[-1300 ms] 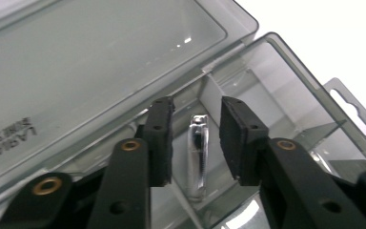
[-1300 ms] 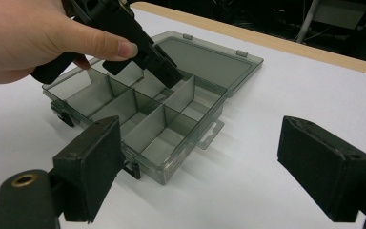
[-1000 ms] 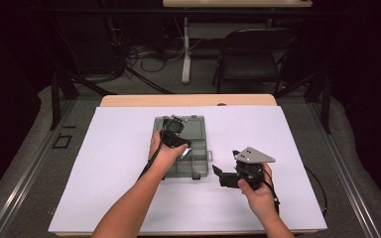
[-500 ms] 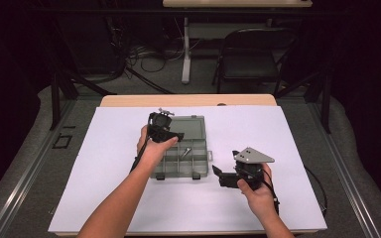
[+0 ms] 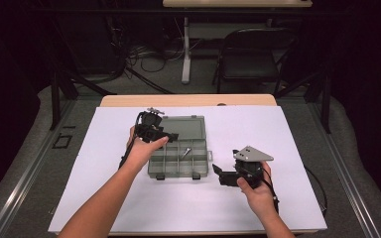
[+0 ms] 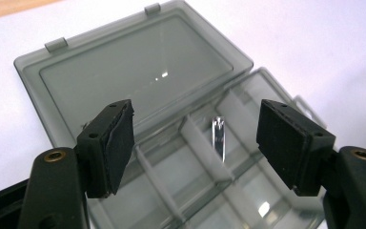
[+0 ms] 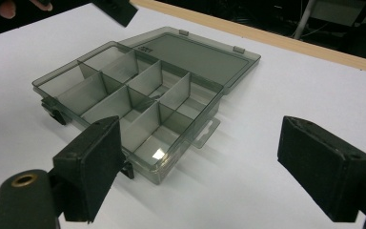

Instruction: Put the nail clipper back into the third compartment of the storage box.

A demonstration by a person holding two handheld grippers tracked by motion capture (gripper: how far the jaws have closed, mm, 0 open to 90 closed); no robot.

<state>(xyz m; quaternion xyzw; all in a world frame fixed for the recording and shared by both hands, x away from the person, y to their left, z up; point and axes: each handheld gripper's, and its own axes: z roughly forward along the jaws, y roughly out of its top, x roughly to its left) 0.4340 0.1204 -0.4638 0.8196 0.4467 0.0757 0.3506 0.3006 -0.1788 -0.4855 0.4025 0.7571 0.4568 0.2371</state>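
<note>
Left tool [image 5: 171, 136] empty above the organizer box [image 5: 181, 159], small metal piece [image 5: 185, 152] lying in a compartment.

My left tool's jaws stand apart and have just been opening, nothing between them. My right tool [image 5: 217, 170] rests on the counter [image 5: 287, 134] right of the box, jaws apart and empty. The box sits mid-counter, lid [image 6: 133, 71] laid flat behind the tray, long axis across the counter. The piece [image 6: 218, 136] lies beside a divider in a middle compartment, long axis slanting toward the lid. My worry: the light box may slide or tip if a jaw catches a divider, and the piece looks thin enough to slip from the pads.
</note>
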